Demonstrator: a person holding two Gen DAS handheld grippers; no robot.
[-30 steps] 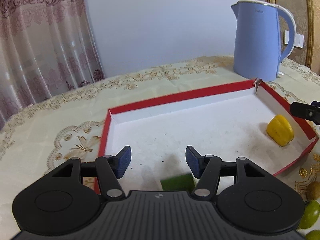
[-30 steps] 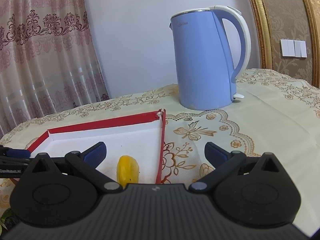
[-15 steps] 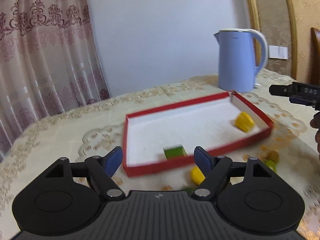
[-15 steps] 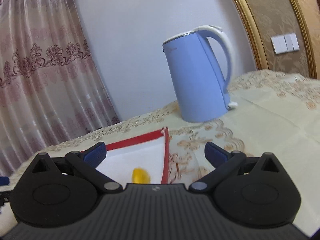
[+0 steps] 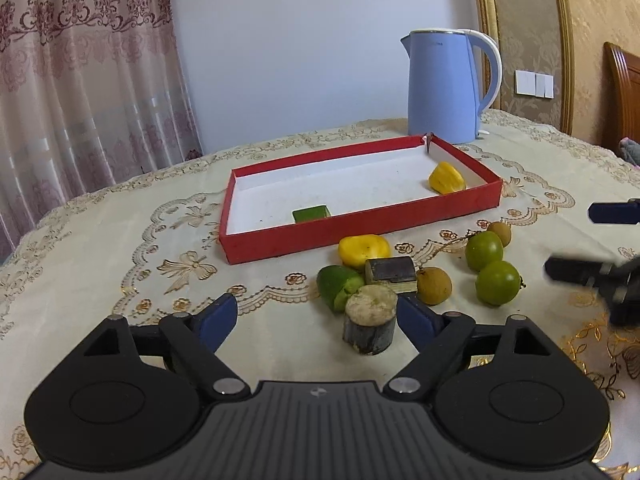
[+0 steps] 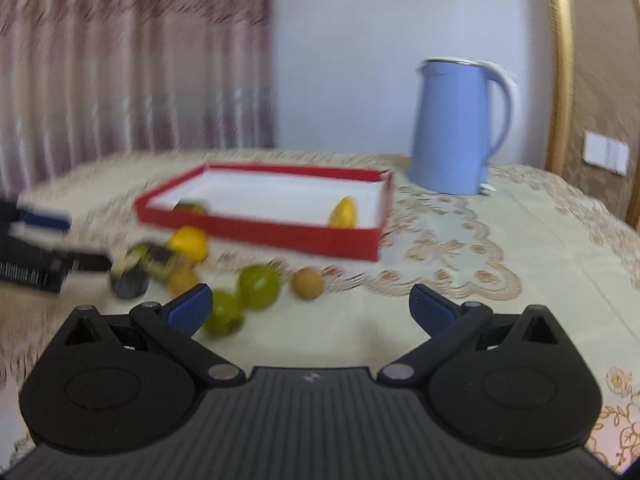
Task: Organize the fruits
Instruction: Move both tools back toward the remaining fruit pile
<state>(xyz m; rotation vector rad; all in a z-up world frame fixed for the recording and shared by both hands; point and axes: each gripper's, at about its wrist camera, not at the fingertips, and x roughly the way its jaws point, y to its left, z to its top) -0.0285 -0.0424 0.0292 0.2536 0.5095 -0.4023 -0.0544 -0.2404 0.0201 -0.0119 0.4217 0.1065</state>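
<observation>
A red tray (image 5: 360, 228) with a white floor holds a green piece (image 5: 311, 213) near its front wall and a yellow fruit piece (image 5: 446, 178) at its right end. In front of it on the cloth lie a yellow piece (image 5: 363, 249), a green wedge (image 5: 338, 284), a dark block (image 5: 391, 272), a cane stub (image 5: 370, 319), brown longans (image 5: 434, 285) and two green round fruits (image 5: 498, 282). My left gripper (image 5: 316, 318) hovers before the cane stub, jaws opening, nothing pressed between them. My right gripper (image 6: 310, 306) is open and empty, near the green fruits (image 6: 258, 286).
A blue kettle (image 5: 446, 88) stands behind the tray's right corner. The round table carries an embroidered cream cloth (image 5: 120, 240). A curtain hangs at the back left; a wooden chair (image 5: 622, 92) stands at the far right. The right wrist view is motion-blurred.
Both grippers have pulled back from the tray toward the table's front. The left gripper has let the green piece lie in the tray and widened its jaws. The loose fruit pile has come into view.
</observation>
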